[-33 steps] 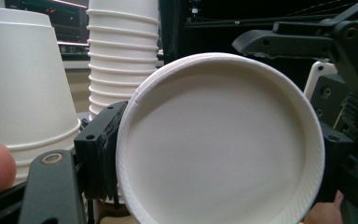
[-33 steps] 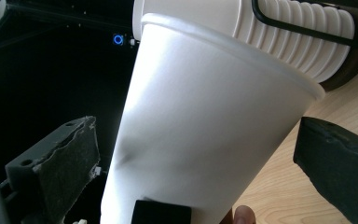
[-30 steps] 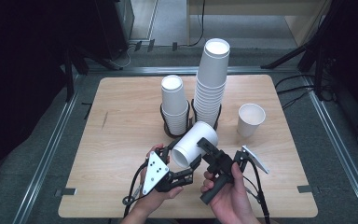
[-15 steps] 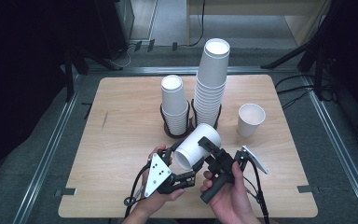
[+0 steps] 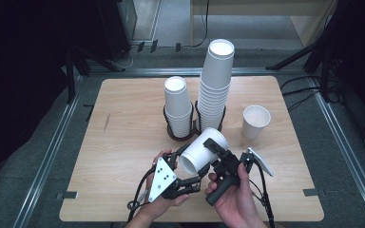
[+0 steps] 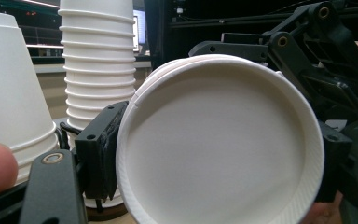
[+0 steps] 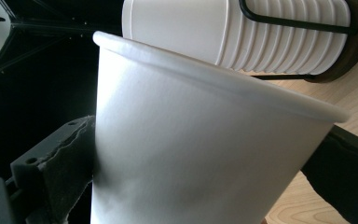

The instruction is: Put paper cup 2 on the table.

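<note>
- Paper cups, nested and lying sideways near the table's front edge, are clamped by left gripper at the rim.
- Right gripper is closed on the outer cup's wall (pads pressing); a straight pull along the axis is advised.

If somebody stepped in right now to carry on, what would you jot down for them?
Left tongs: shut on the held cups, gripping near the open mouth.
Right tongs: jaws on either side of the same cups, pads against the wall.
The cups lie tilted above the table; a doubled rim suggests two nested cups.
Short stack and tall stack stand in the black holder; a single cup stands upright to the right.
Left: probably pulling the cups apart and setting one down.
</note>
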### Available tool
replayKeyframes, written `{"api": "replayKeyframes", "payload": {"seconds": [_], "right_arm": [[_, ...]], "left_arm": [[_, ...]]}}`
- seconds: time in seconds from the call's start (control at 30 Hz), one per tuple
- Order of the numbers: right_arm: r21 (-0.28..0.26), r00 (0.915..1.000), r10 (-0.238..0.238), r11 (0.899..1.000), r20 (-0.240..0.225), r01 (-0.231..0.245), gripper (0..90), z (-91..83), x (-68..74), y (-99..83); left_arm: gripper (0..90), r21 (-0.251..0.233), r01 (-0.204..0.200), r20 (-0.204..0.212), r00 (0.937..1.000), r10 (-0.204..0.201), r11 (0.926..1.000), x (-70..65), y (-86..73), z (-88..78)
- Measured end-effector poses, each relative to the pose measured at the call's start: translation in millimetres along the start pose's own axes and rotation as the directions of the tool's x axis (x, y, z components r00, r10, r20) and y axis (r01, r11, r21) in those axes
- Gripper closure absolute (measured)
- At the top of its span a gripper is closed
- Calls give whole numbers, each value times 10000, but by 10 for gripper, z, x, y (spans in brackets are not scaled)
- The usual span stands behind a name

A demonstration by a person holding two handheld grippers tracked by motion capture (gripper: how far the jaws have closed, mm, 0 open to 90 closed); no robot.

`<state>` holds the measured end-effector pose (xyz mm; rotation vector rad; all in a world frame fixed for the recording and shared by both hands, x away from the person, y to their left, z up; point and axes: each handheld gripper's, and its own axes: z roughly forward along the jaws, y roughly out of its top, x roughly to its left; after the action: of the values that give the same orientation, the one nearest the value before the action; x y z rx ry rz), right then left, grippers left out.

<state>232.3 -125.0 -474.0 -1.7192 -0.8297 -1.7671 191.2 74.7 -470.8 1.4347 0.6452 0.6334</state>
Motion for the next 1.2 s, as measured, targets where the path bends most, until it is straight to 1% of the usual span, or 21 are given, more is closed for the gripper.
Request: {"api": "replayKeyframes", "payload": {"seconds": [0.2, 0.4, 0.5, 0.63, 0.67, 0.83, 0.87, 0.93, 0.97, 1.07, 1.17, 1.2], "right_arm": [[-2, 9999, 122, 9999, -54, -122, 19, 0, -10, 17], [-37, 9999, 105, 9999, -41, -105, 20, -3, -27, 39], [-57, 9996, 264, 9996, -68, -264, 27, -2, -37, 43], [-39, 9988, 444, 9990, -229, -445, 64, -10, -43, 29], [-54, 9986, 431, 9991, -293, -432, 73, -12, -38, 23], [-205, 9992, 240, 9995, -328, -247, 94, -20, -29, 0], [-293, 9994, 85, 9995, -331, -94, 97, -20, -28, -10], [-339, 9993, 15, 9994, -369, -28, 102, -22, -22, -20], [-340, 9993, 58, 9994, -369, -71, 106, -23, -17, -24], [-436, 9995, -95, 9990, -313, 82, 121, -24, -10, -35], [-417, 9996, -18, 9991, -266, 7, 132, -22, -18, -30], [-388, 9996, 72, 9992, -262, -82, 135, -22, -26, -24]], "left_arm": [[234, 18, -8, 111, 9999, 8, 10000, -8, -3, -2], [236, 95, -42, 162, 9999, 41, 9999, -15, -9, 3], [236, 134, -21, 173, 9998, 18, 9999, -17, -13, 3], [236, 138, 35, 208, 9998, -37, 9999, -16, -12, 2], [236, 134, 54, 209, 9998, -57, 9999, -16, -12, 3], [236, 121, 99, 234, 9997, -102, 9999, -15, -16, 3], [235, 118, 96, 233, 9997, -98, 9999, -15, -15, 2], [234, 110, 104, 231, 9997, -106, 9999, -11, -13, 0], [233, 101, 116, 271, 9996, -119, 9999, -4, -14, 0], [221, 134, 232, 374, 9990, -237, 9996, 14, -17, 5], [208, 298, 276, 322, 9991, -285, 9992, 16, -18, 15], [205, 334, 248, 300, 9992, -258, 9991, 15, -18, 20]]}}
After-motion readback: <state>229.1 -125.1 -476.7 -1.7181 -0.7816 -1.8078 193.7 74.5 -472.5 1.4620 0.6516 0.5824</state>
